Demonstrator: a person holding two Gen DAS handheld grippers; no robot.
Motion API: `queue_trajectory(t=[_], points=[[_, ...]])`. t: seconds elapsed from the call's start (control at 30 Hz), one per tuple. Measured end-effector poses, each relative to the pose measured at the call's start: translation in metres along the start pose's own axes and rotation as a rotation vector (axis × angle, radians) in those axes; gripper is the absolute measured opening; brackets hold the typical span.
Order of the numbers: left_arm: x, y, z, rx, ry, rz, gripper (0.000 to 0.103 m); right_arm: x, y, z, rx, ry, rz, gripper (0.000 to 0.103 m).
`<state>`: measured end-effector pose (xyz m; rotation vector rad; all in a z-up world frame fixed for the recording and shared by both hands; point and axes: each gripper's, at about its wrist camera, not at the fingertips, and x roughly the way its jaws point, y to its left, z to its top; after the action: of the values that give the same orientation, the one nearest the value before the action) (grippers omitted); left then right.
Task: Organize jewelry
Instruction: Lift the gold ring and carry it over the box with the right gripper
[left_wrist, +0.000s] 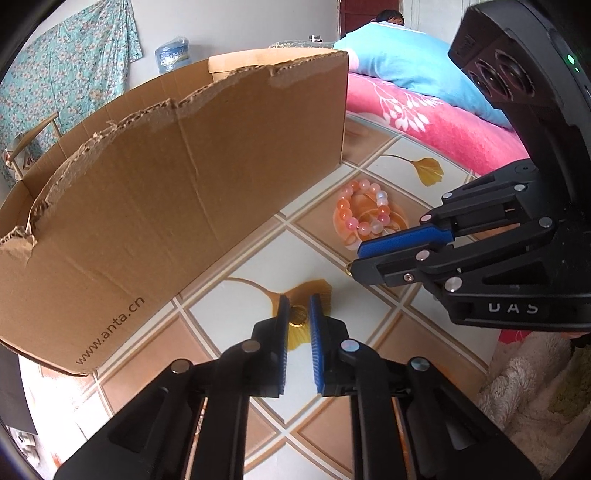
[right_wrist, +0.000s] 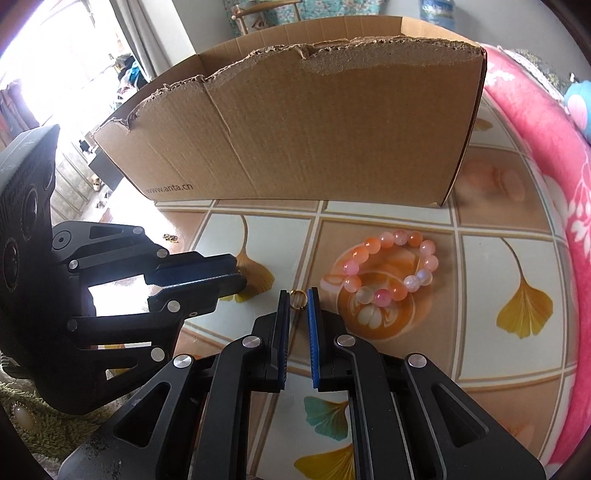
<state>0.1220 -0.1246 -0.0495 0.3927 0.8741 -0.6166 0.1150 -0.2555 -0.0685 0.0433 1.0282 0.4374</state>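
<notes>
A gold ring sits between the blue pads of my left gripper, low over the tiled tabletop; the jaws look closed on it. Another small gold ring sits between the tips of my right gripper, which looks closed on it. The right gripper shows in the left wrist view and the left gripper in the right wrist view. A pink and orange bead bracelet lies on the table right of the right gripper, also in the left wrist view. An open cardboard box stands behind.
The table has a glossy ginkgo-leaf tile pattern. A small gold item lies near the box's front left corner. A pink blanket borders the table on the right. A fuzzy cloth lies at the near edge.
</notes>
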Motion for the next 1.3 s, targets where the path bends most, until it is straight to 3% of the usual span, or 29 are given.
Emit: queue_trajectory(t=[0.47, 0.57, 0.87, 1.03, 1.07, 1.3], points=[[-0.018, 0.008, -0.019, -0.06, 0.024, 0.029, 0.01, -0.006, 0.012, 0.004, -0.024, 0.01, -0.018, 0.006], [-0.018, 0.01, -0.022, -0.068, 0.029, 0.034, 0.01, -0.004, 0.014, 0.005, -0.029, 0.009, -0.039, 0.015], [-0.017, 0.01, -0.024, -0.074, 0.021, 0.029, 0.01, 0.008, 0.035, 0.007, -0.092, 0.011, -0.103, 0.019], [-0.016, 0.01, -0.024, -0.079, 0.014, 0.027, 0.01, 0.014, 0.045, 0.006, -0.13, 0.01, -0.142, 0.014], [-0.016, 0.011, -0.025, -0.081, 0.011, 0.027, 0.01, 0.014, 0.045, 0.006, -0.125, 0.01, -0.141, 0.009], [-0.018, 0.011, -0.028, -0.079, -0.005, 0.024, 0.01, 0.015, 0.047, 0.006, -0.063, -0.004, -0.086, 0.008]])
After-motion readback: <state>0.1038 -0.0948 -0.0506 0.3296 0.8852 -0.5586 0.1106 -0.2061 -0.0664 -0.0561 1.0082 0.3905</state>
